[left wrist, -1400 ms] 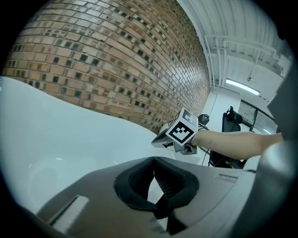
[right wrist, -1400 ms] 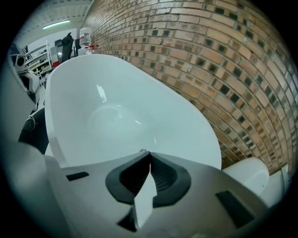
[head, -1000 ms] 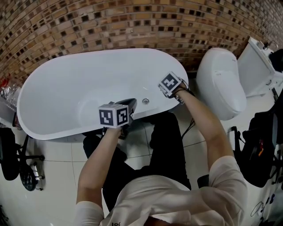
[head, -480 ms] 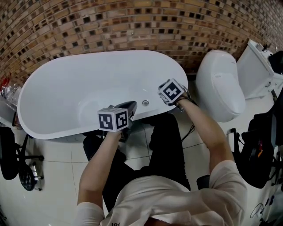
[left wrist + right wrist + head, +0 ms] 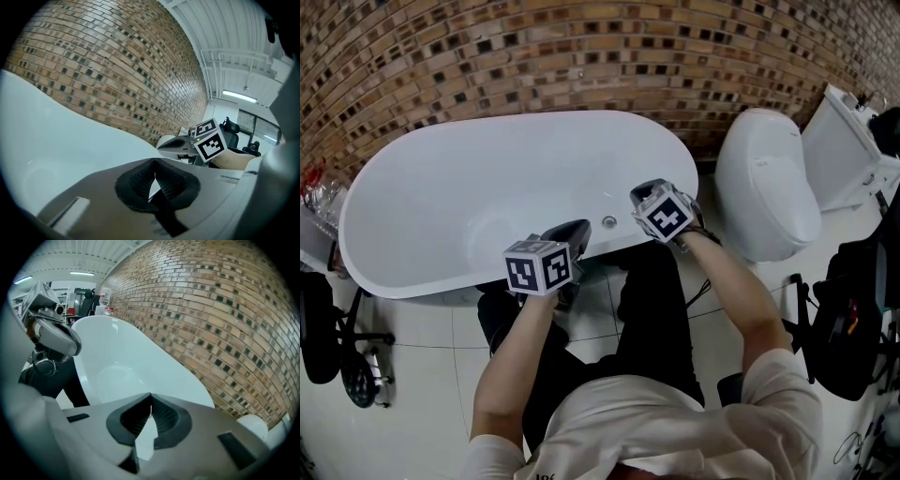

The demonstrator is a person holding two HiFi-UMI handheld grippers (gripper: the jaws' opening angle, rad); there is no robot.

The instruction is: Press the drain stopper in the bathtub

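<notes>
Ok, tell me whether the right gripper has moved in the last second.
Yes. In the head view the right gripper has drawn back toward the near edge of the bathtub, away from the brick wall.

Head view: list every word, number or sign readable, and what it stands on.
None can be read.
Black-and-white marker cube on the left tool: square patterns, no letters.
Same on the right tool.
Dark print on the white shirt: cut off, unreadable.
</notes>
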